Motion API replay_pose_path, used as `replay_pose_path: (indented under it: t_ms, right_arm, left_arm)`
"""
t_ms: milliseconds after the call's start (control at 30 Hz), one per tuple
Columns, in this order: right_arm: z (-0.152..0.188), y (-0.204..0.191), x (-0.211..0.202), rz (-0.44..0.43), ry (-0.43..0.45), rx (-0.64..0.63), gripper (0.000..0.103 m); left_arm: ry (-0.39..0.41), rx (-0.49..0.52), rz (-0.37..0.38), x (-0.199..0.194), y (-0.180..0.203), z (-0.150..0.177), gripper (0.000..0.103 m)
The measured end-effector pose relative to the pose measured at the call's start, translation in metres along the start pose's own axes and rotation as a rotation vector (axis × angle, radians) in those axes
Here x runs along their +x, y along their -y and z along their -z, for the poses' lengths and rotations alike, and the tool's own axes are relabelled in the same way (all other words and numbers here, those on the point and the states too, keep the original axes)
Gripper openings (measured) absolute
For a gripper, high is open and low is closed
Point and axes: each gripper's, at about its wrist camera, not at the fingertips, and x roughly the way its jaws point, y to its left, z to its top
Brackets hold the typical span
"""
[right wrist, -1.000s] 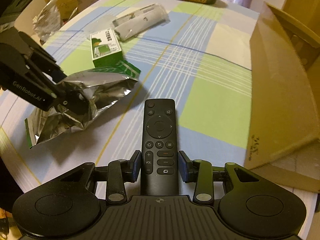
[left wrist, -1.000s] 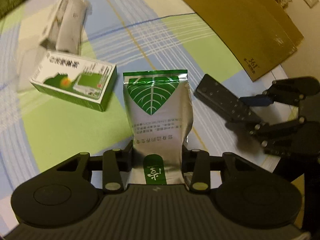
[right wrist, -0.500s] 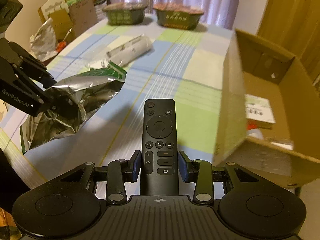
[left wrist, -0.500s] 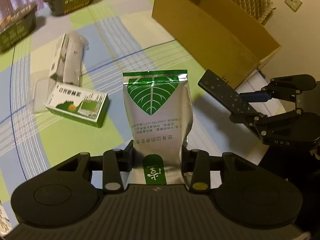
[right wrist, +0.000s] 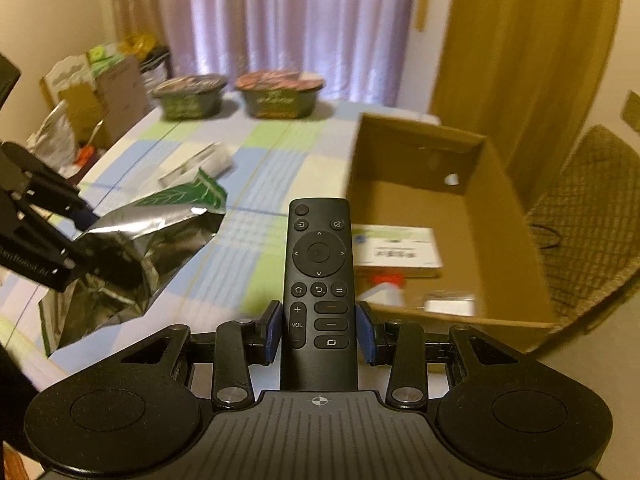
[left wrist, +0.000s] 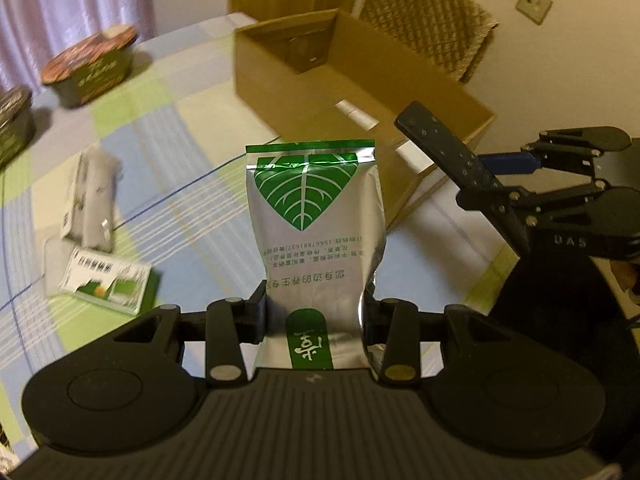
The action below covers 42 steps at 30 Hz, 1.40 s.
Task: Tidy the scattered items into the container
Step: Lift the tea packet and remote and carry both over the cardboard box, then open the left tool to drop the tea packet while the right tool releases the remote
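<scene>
Moved since earlier: both grippers are raised off the table, and the open top of the cardboard box (right wrist: 420, 200) now shows ahead of them.
Left gripper (left wrist: 316, 312): clamped on one silver foil pouch (left wrist: 316, 220) with a green leaf print, held upright above the checked tablecloth (left wrist: 192, 208).
Right gripper (right wrist: 318, 328): clamped on the lower end of one black remote (right wrist: 319, 272), buttons up, its far end pointing toward the box's near left corner.
Box: one, ahead and right of the right gripper, ahead of the left; inside lie one white flat packet (right wrist: 396, 246) and some smaller things too blurred to name.
Left on the table: one green-and-white carton (left wrist: 108, 286) and one grey wrapped pack (left wrist: 90, 200), both ahead and left of the left gripper.
Far end: two lidded bowls (right wrist: 276, 94), side by side.
Chair (right wrist: 588, 216): one, right of the box.
</scene>
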Motion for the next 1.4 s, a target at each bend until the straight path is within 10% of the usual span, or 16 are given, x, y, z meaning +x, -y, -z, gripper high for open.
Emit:
replay_pose_path:
  t_ms: [733,1400]
  right_arm:
    - [0.008,0.078,-0.013,0.077,0.023,0.099,0.041]
    - [-0.023,0.128,0.015,0.119,0.039,0.119,0.041]
  left_arm:
    - [0.03,0.057,0.077,0.035,0.076,-0.077,0.036]
    - [0.08,-0.108,0.08,0.089,0.066,-0.157,0.036]
